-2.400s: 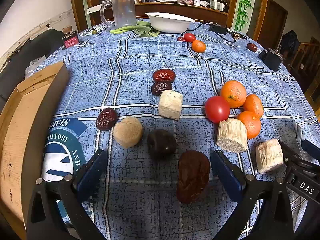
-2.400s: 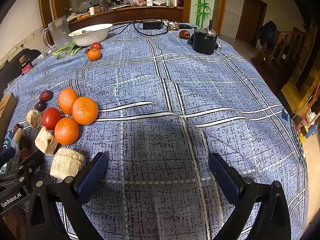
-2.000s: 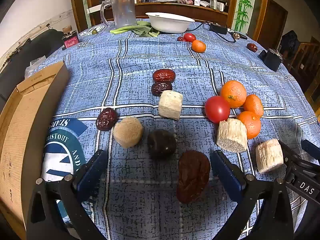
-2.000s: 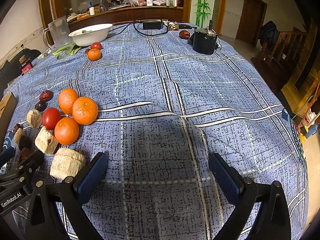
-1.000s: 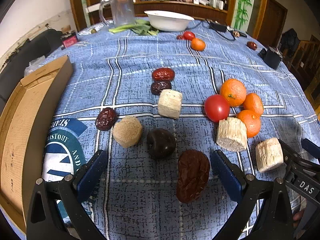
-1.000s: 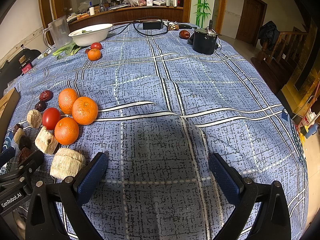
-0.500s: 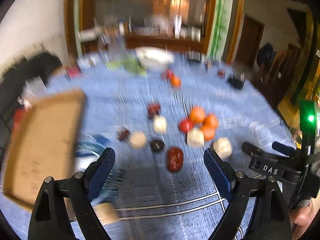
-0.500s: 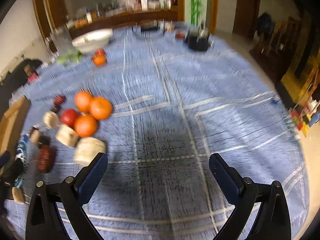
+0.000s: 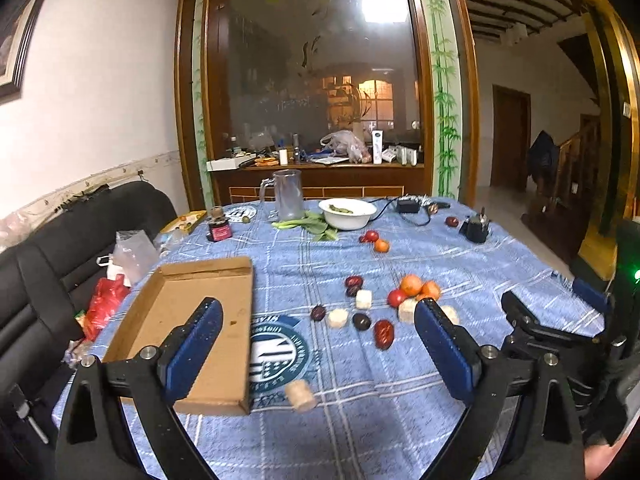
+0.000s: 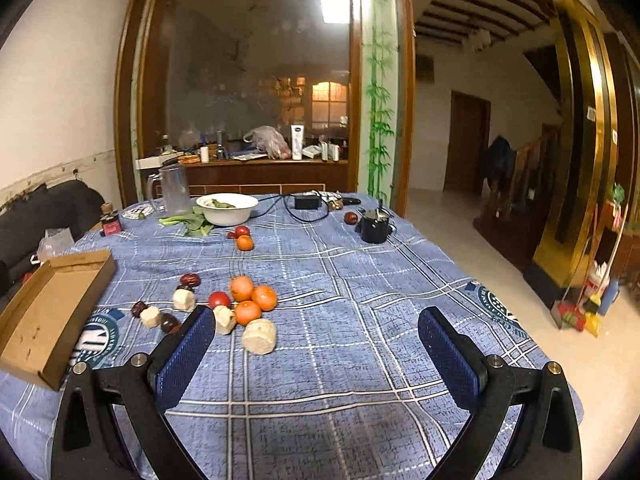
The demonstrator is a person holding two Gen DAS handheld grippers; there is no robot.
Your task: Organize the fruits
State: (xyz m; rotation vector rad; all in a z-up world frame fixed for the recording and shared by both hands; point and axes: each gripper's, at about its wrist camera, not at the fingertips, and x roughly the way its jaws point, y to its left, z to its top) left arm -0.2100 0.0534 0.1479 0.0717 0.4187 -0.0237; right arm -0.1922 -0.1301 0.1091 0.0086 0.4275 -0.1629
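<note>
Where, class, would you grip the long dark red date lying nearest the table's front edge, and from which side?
Grip the date across its narrow middle, coming from above. It lies flat with its long axis pointing away from the camera, so the jaws close on its short sides. The dark round fruit beside it leaves little room on that side.

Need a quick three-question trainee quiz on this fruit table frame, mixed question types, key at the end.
1. True or false: the cardboard tray already holds fruit.
2. How many oranges are clustered beside the red tomato? A) one B) three C) five
3. Fill in: the white bowl at the far end holds something ____ in colour.

Key: 1 false, the tray looks bare. 2 B. 3 green.
</note>
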